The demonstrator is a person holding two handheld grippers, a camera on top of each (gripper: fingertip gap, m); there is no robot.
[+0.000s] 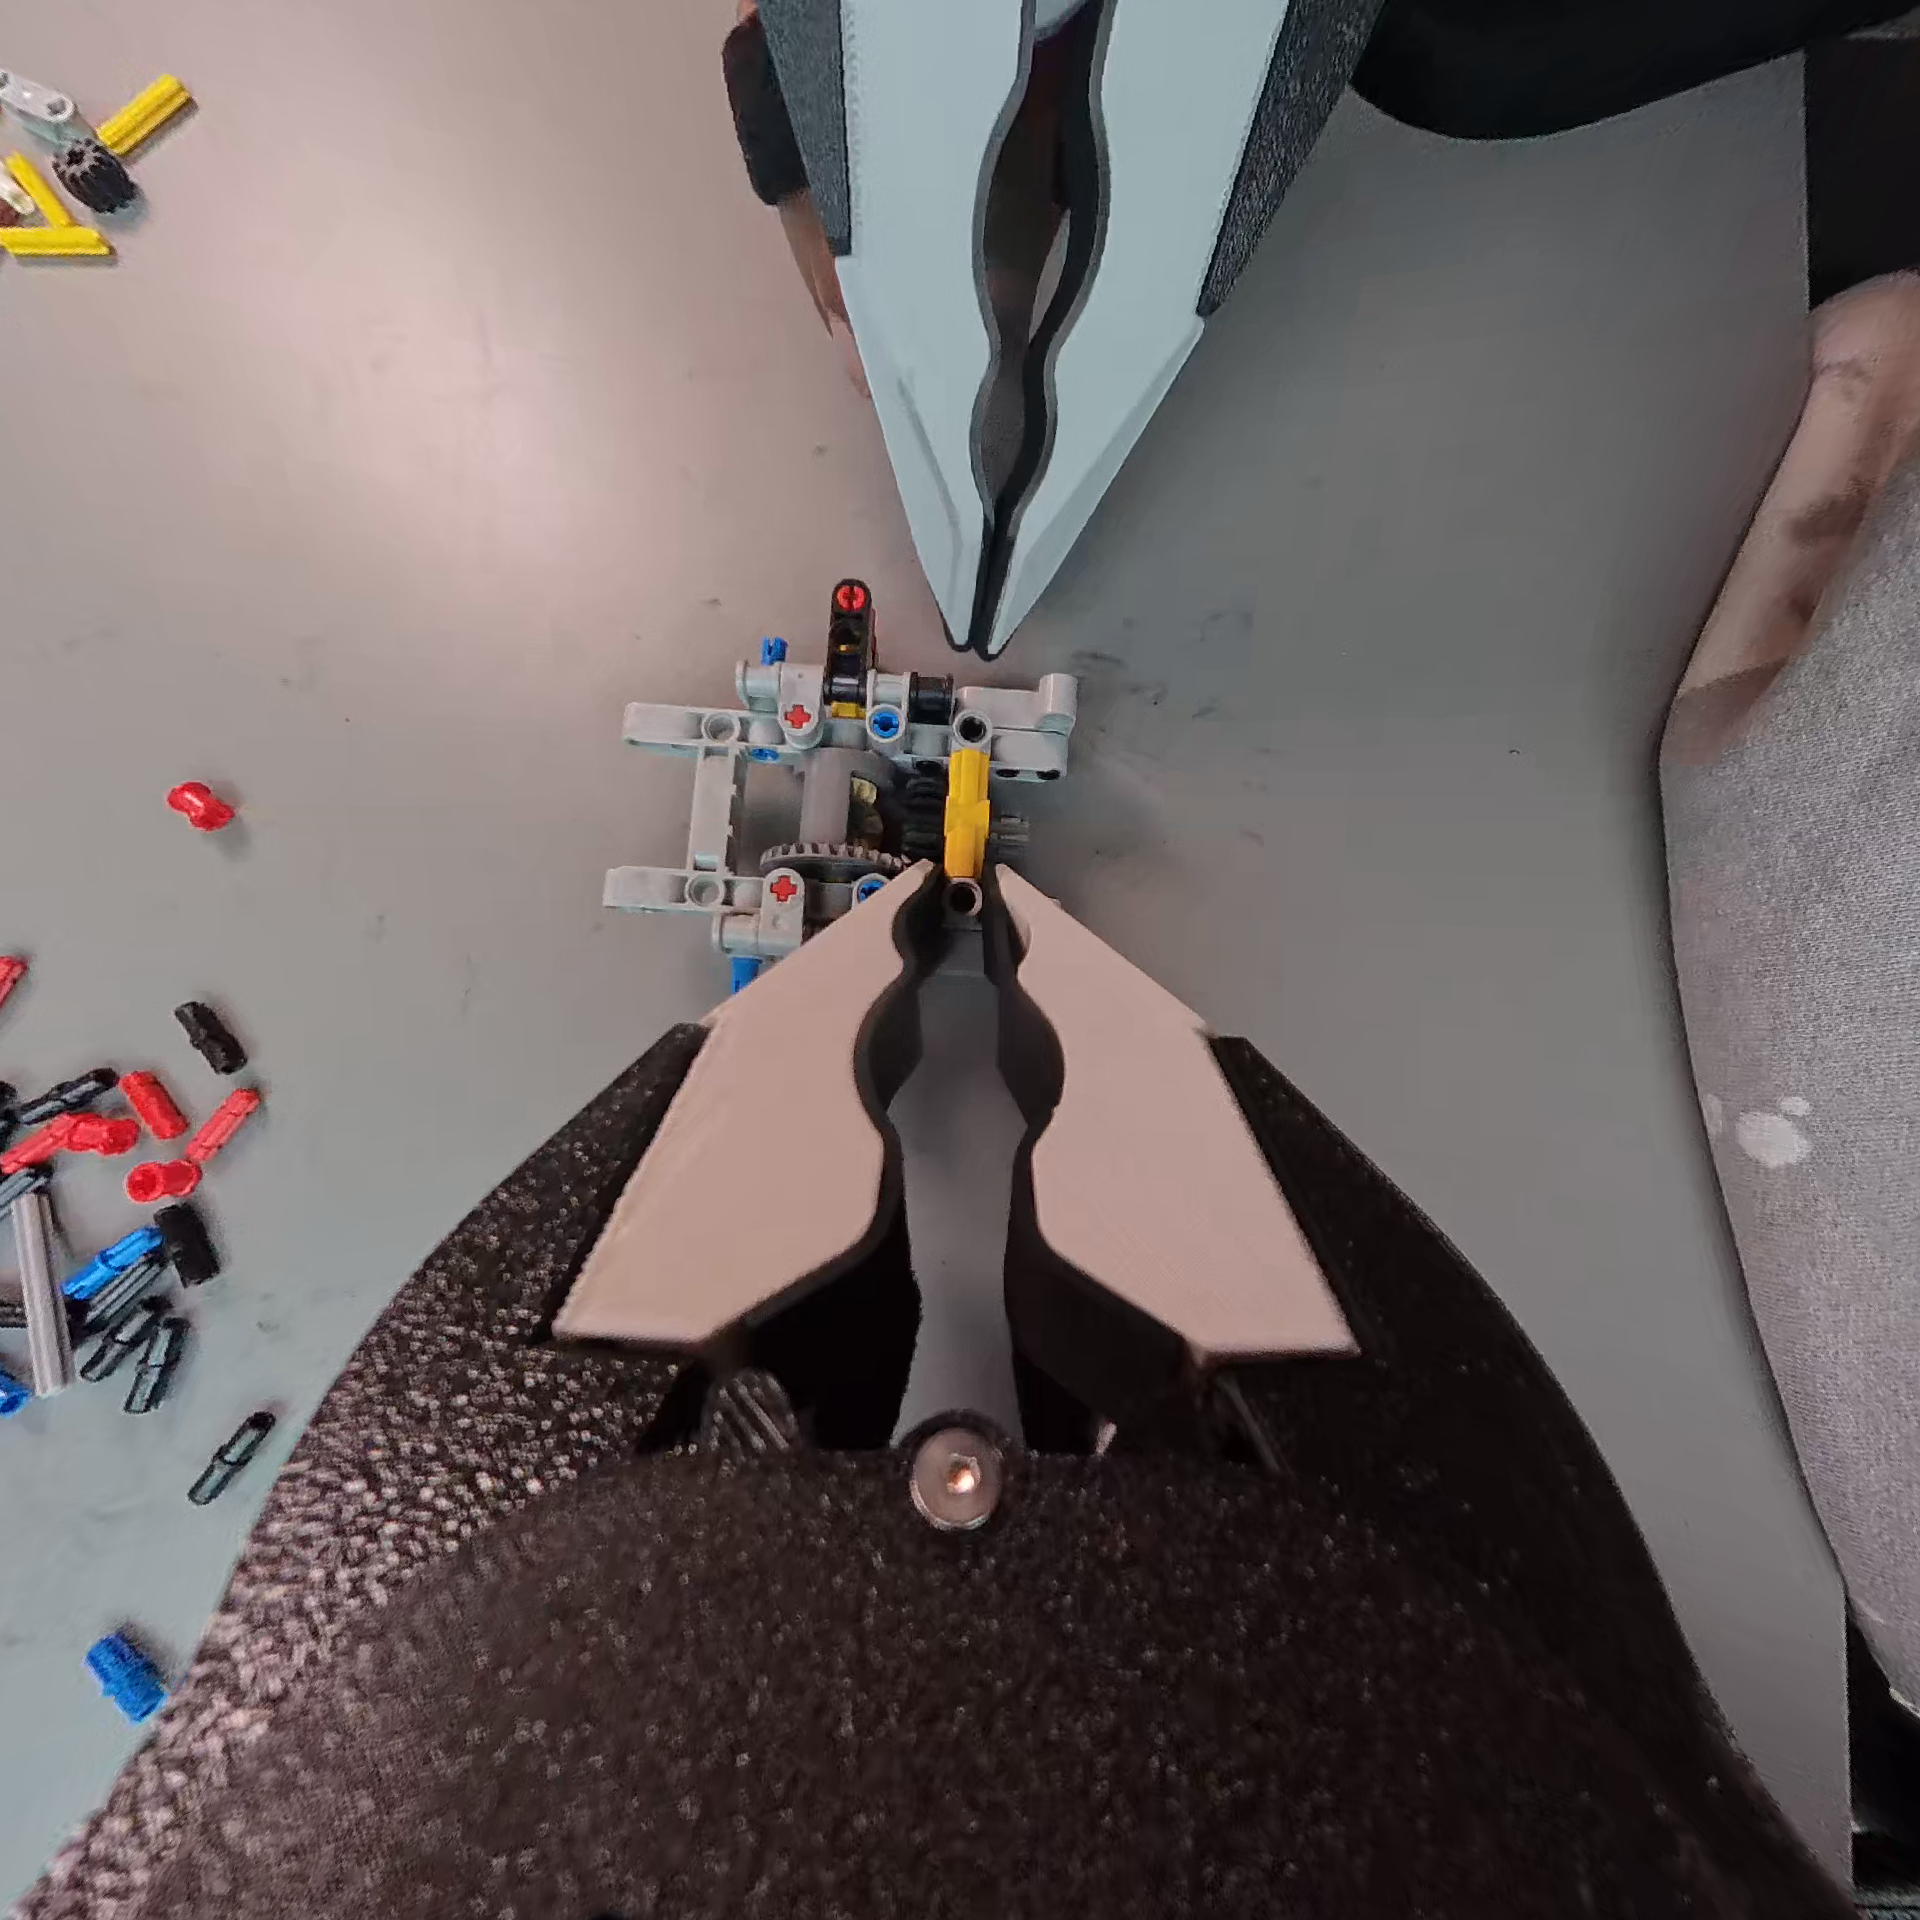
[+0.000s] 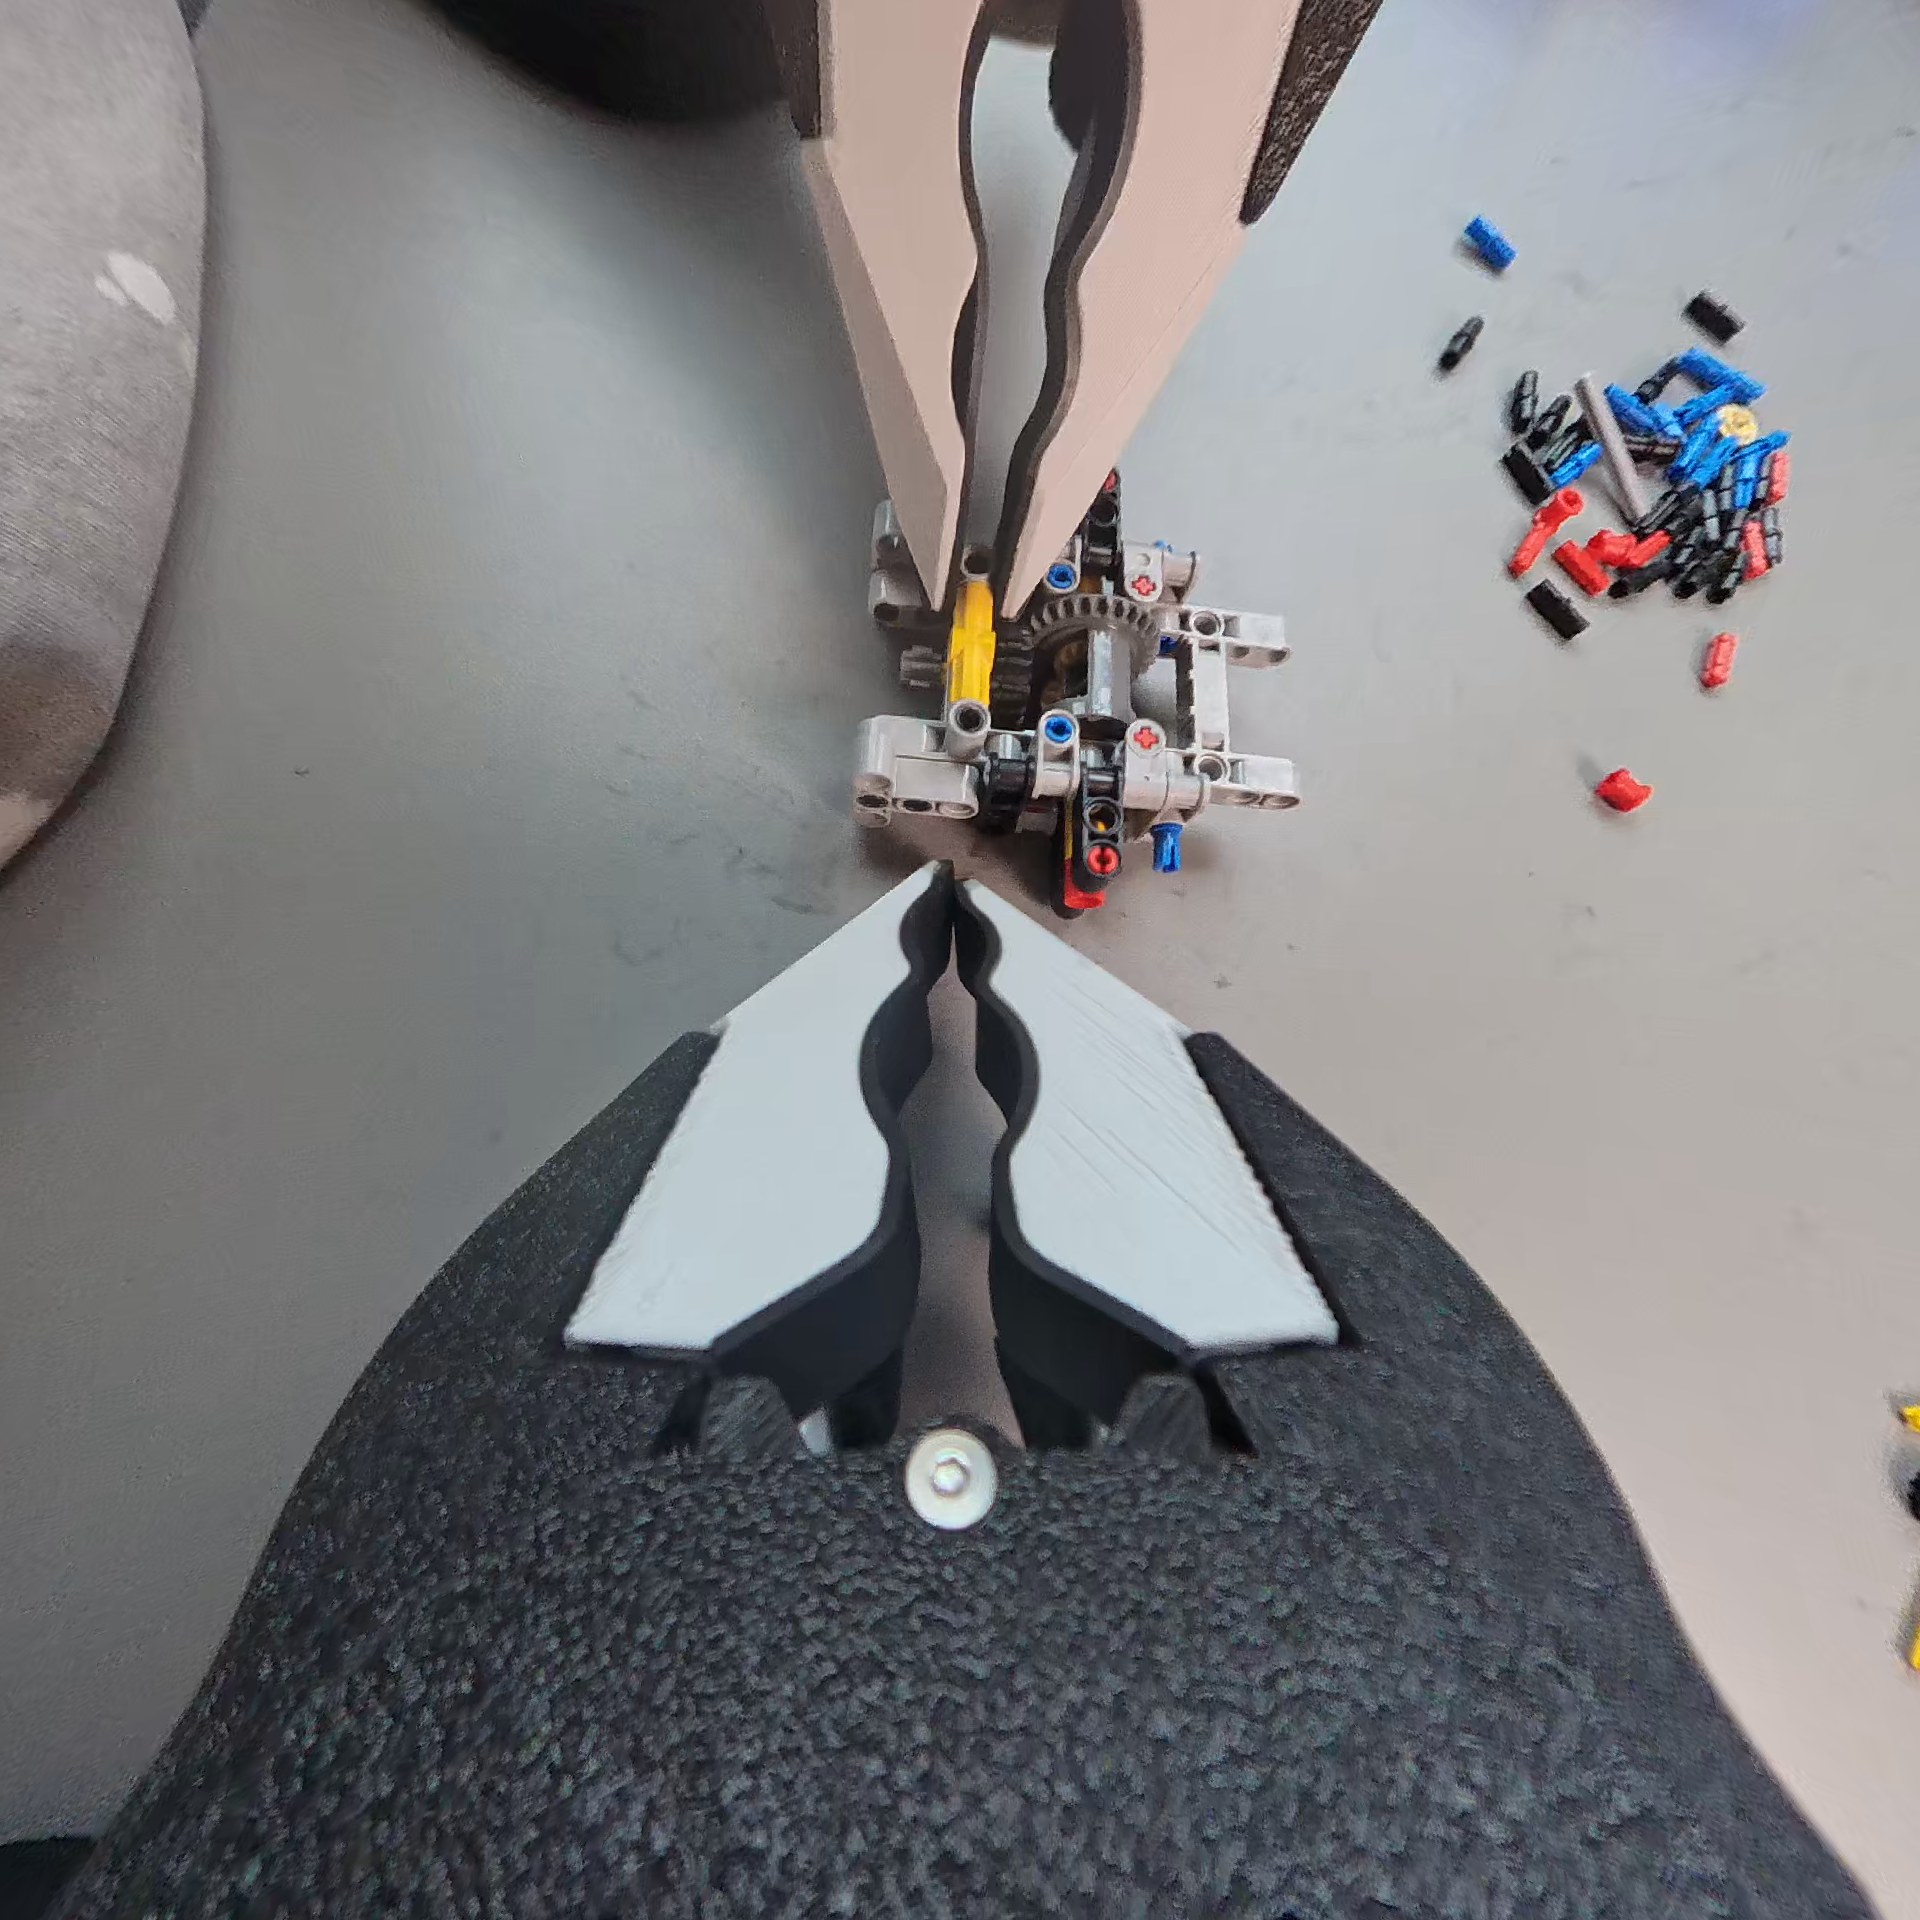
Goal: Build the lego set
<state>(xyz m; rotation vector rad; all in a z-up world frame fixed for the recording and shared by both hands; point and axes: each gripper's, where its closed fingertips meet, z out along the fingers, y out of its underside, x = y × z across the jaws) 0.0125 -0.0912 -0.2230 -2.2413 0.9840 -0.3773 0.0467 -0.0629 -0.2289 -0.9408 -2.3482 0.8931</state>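
A small lego assembly [image 1: 727, 800] of light grey beams, gears, blue and red pins lies on the grey table; it also shows in the right wrist view [image 2: 1205, 675]. A yellow connector [image 1: 966, 810] runs across its right side. My left gripper [image 1: 961, 883], with tan fingers, is closed on the grey holed end piece [image 1: 964, 896] at the yellow connector's near end; in the right wrist view it [image 2: 977, 601] comes in from the top. My right gripper [image 2: 951, 878], with pale grey fingers, is shut and empty, its tips just off the assembly's opposite edge [image 1: 977, 649].
Loose red, blue and black pins lie in a pile [image 1: 114, 1195] [image 2: 1662, 488]. A single red piece [image 1: 201, 805] [image 2: 1621, 790] lies apart. Yellow axles and a black gear [image 1: 73, 166] lie farther off. A person's grey sleeve [image 1: 1818, 1039] [image 2: 73, 416] borders the table. The left gripper's tips are roughly 6 cm from the right gripper's. Both grippers' tips are roughly 25 cm from the black gear [image 1: 73, 166].
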